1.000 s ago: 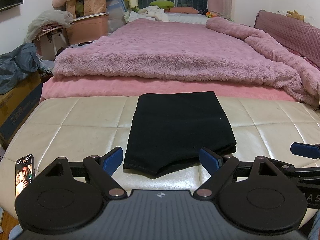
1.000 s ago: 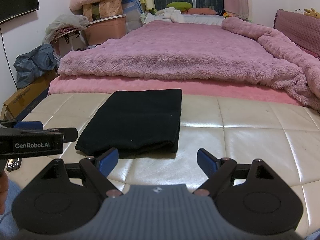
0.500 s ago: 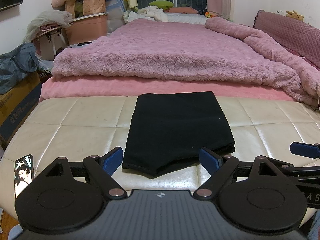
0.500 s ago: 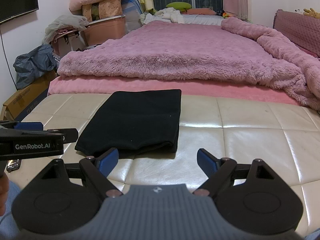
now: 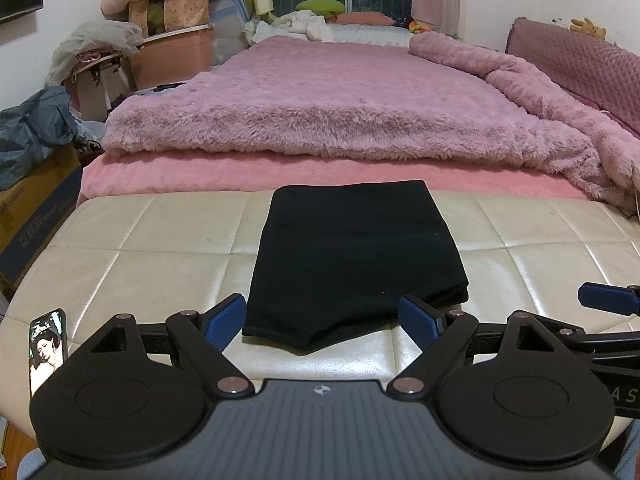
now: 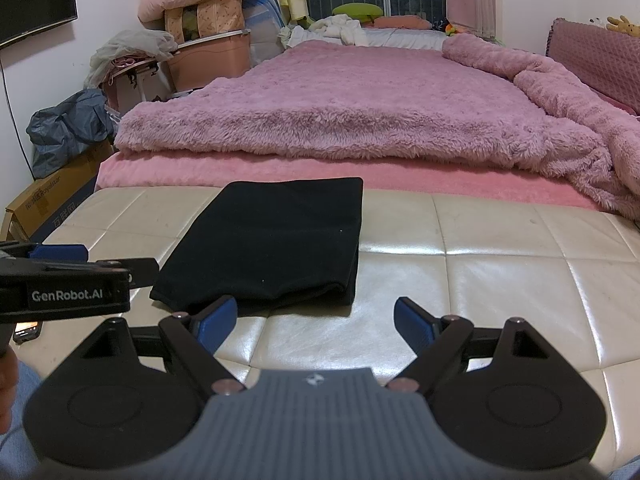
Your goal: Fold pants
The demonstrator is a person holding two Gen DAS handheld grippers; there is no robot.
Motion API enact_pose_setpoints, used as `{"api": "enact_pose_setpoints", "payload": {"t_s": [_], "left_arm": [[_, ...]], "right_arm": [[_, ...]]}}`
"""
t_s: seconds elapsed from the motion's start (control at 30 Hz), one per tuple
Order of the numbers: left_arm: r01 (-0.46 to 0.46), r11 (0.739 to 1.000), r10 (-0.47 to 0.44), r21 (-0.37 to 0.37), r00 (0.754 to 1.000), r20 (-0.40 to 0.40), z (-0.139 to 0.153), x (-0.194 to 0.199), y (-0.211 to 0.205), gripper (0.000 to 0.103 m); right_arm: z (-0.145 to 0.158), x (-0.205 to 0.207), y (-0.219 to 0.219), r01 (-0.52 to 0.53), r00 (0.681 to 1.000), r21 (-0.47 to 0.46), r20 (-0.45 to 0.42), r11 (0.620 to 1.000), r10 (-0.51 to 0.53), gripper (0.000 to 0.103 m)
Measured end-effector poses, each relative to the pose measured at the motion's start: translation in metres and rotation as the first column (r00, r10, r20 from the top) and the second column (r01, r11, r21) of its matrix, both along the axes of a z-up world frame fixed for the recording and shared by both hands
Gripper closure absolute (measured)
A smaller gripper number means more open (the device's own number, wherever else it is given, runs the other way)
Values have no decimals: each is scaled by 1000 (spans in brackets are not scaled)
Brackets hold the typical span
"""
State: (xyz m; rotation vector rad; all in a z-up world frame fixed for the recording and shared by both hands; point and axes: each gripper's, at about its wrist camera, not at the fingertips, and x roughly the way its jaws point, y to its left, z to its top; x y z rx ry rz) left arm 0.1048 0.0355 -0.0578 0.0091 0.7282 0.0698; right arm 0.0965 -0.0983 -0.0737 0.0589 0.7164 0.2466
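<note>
Black pants (image 5: pixel 356 256) lay folded into a compact rectangle on the cream tufted bench (image 5: pixel 152 248), roughly mid-bench, far edge right up against the pink bedsheet edge (image 5: pixel 280 168). Near edge of pants was uneven, w/ a small point sticking toward the cameras; layered fold edges visible at the near right corner in right wrist view.

L gripper (image 5: pixel 322 318) was released, jaws spread wide, nothing between them; blue pads sat either side of the pants' near edge, just short of the fabric, can't tell if touching. R gripper (image 6: pixel 315 320) also released, wide apart, empty; it sat at the pants' near right corner, left pad overlapping the fabric edge in view, right pad over bare bench.

L gripper body w/ "GenRobot.AI" label showed left of the pants in right wrist view; R gripper's blue tip showed right of the pants in left wrist view.

Phone (image 5: pixel 47 346) w/ lit screen lay on bench, left of pants, near the bench's near-left edge. Fluffy pink blanket (image 5: pixel 340 116) covered the bed beyond the pants. Cardboard box (image 6: pixel 52 196) and grey bag (image 6: pixel 68 128) sat on floor far left of pants.
</note>
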Motion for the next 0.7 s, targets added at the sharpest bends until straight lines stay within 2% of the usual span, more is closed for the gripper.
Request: {"api": "enact_pose_setpoints", "payload": {"t_s": [0.7], "left_arm": [[1,1000,-1,-6,1000,4,-1,1,3,3]], "right_arm": [[-1,0,1,5,1000,5,-9,1000,-5,21]]}}
